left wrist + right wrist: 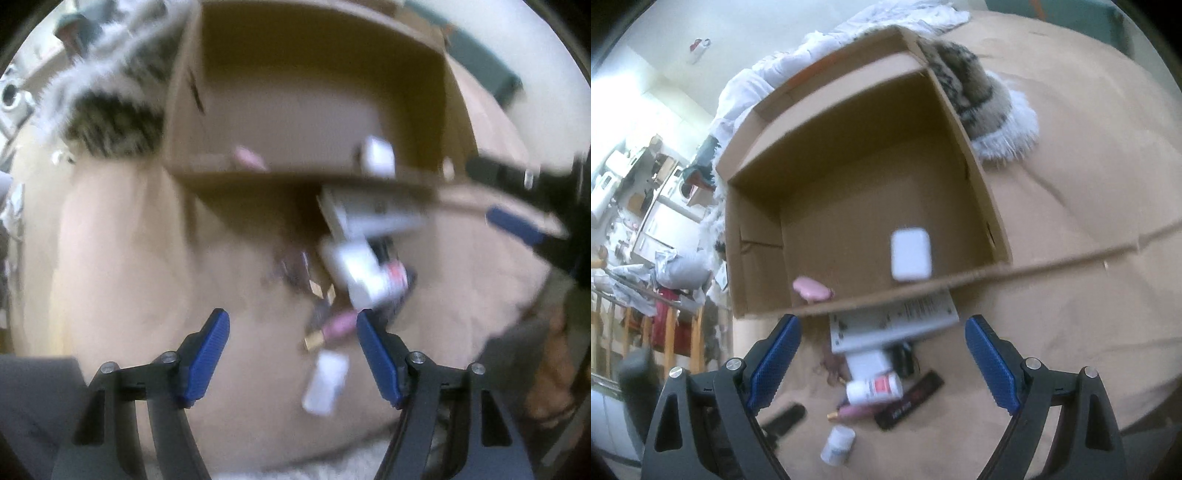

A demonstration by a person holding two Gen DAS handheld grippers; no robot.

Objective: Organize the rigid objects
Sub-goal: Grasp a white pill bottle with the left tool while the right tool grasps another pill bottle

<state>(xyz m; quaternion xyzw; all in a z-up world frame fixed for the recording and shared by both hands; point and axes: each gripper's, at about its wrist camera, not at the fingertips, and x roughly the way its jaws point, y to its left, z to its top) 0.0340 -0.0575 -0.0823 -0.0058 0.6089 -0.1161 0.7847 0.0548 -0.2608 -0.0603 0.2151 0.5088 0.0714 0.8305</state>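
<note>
An open cardboard box (pixel 975 177) lies on a tan sheet and holds a white case (pixel 910 254) and a pink item (pixel 810 288). In front of the box is a heap: a grey flat box (pixel 894 325), a white bottle with a red label (pixel 875 391), a pink tube with a gold cap (pixel 855 411), a small white bottle (pixel 838 445) and a black flat pack (pixel 910 404). My right gripper (pixel 882 326) hangs open over the heap. My left gripper (pixel 291 325) is open above the sheet, with the pink tube (pixel 334 326) and the small white bottle (pixel 325 387) beneath it. The left view is blurred.
A fur-trimmed patterned hat (pixel 982 110) lies against the box's far side. White bedding (pixel 812 55) is bunched behind the box. A dark oblong thing (pixel 786 419) lies left of the heap. One of the right gripper's fingers (pixel 517 227) shows at the right of the left view.
</note>
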